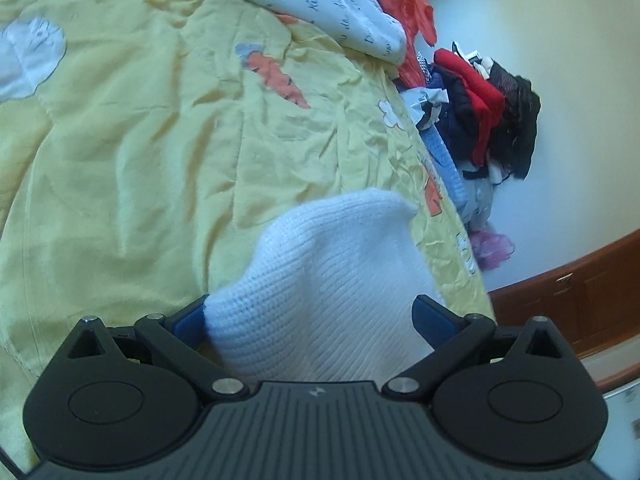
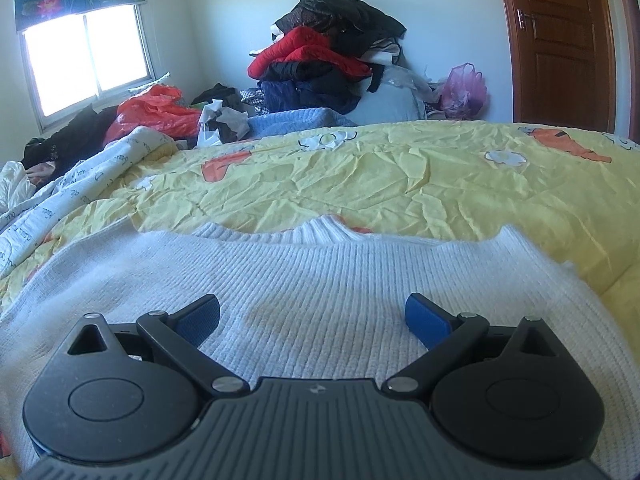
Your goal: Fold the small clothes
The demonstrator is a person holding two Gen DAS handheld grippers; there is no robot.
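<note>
A white ribbed knit sweater [image 2: 280,272] lies flat on the yellow carrot-print bedsheet [image 2: 400,184], its neckline pointing away from me. My right gripper [image 2: 313,300] hovers low over the sweater's body, open, with its blue pads [image 2: 424,318] wide apart and nothing pinched. In the left wrist view a raised hump of the same sweater [image 1: 332,260] bulges up between the spread fingers of my left gripper [image 1: 310,304], which is open. The cloth touches the left blue pad [image 1: 188,320]. The yellow sheet [image 1: 140,140] fills the area beyond.
A tall pile of red, black and navy clothes [image 2: 320,60] leans on the far wall. A white quilt with printed script [image 2: 80,188] and a red plastic bag [image 2: 156,110] sit at the left. There is a pink bag [image 2: 464,92], a brown door [image 2: 560,40] and a window [image 2: 84,56].
</note>
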